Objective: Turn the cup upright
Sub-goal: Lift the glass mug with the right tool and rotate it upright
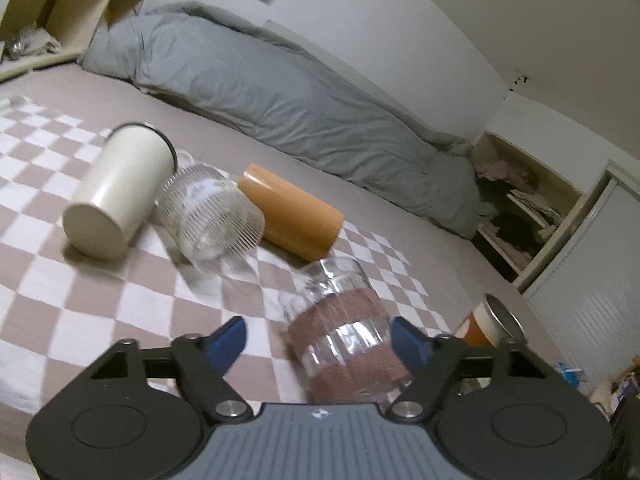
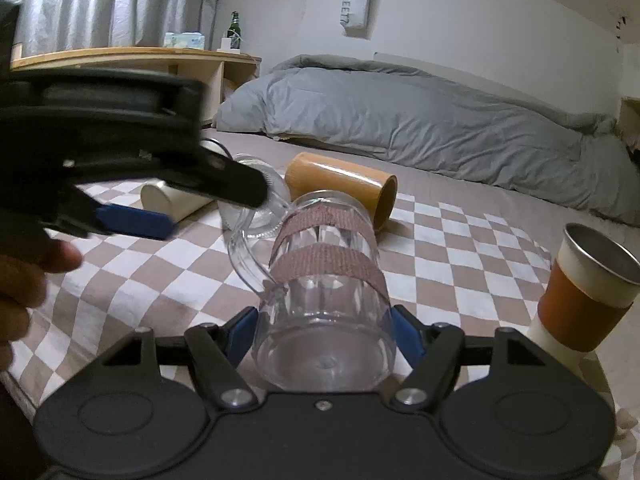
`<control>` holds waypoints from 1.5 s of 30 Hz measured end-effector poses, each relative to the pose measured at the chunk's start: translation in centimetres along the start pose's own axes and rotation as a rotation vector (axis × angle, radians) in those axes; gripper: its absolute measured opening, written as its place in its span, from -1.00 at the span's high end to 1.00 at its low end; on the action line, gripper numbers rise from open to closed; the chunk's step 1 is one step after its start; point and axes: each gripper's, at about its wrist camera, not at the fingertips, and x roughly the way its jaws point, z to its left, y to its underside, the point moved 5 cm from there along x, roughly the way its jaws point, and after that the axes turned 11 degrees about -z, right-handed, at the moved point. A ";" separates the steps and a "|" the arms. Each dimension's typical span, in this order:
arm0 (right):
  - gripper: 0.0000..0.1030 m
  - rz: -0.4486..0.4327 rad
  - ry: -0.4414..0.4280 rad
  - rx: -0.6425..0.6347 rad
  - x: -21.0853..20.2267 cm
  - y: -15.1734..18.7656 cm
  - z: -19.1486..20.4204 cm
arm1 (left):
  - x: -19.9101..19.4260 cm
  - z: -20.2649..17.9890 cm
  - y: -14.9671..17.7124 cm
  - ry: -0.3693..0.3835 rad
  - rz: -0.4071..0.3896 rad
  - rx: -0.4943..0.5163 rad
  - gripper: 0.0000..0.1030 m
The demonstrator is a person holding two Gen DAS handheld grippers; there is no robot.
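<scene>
Right, through the left wrist camera I saw my left gripper [image 1: 318,346] with its blue fingers [image 1: 228,342] spread wide; the clear mug [image 1: 344,332] with two brownish bands lay between them, blurred, and only the right finger seemed close to its wall. Whether it touched, I could not tell. The mug looked empty. Further out on the checkered blanket [image 1: 100,308] three vessels lay on their sides in a row: a cream tumbler [image 1: 116,192], a ribbed glass [image 1: 212,216] just beside it, and an orange cup [image 1: 290,214] next to that. A paper cup with a brown sleeve [image 1: 492,326] stood near the blanket's right edge, and a grey duvet [image 1: 288,96] ran along the far side.

Through the right wrist camera, my right gripper [image 2: 324,332] had its blue fingers [image 2: 408,334] pinching the clear mug [image 2: 324,280] near its base. The mug was tipped over, its bottom toward the lens, handle to the left, nothing inside. Only this view showed the left gripper [image 2: 132,216] from outside, upper left, held by my hand [image 2: 24,280], and the sleeved cup [image 2: 588,296] standing upright with a metal lining, as far as I could see empty. It also showed the orange cup [image 2: 344,186] as hollow, open end to the right.
</scene>
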 end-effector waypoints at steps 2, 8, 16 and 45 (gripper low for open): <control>-0.44 -0.005 -0.010 -0.007 -0.3 0.0 0.1 | 0.0 0.2 0.1 -0.011 0.016 -0.001 -0.06; -0.58 -0.019 -0.108 0.050 -1.7 -0.2 0.0 | -0.4 2.2 0.5 -0.102 0.082 -0.006 0.51; -0.63 -0.027 -0.205 0.244 -2.8 -2.1 -2.4 | 0.1 4.2 1.1 -0.163 0.136 -0.047 0.67; -0.45 0.236 -0.295 0.416 7.8 -7.8 -6.1 | 0.8 1.1 1.3 -0.062 -0.016 0.114 0.64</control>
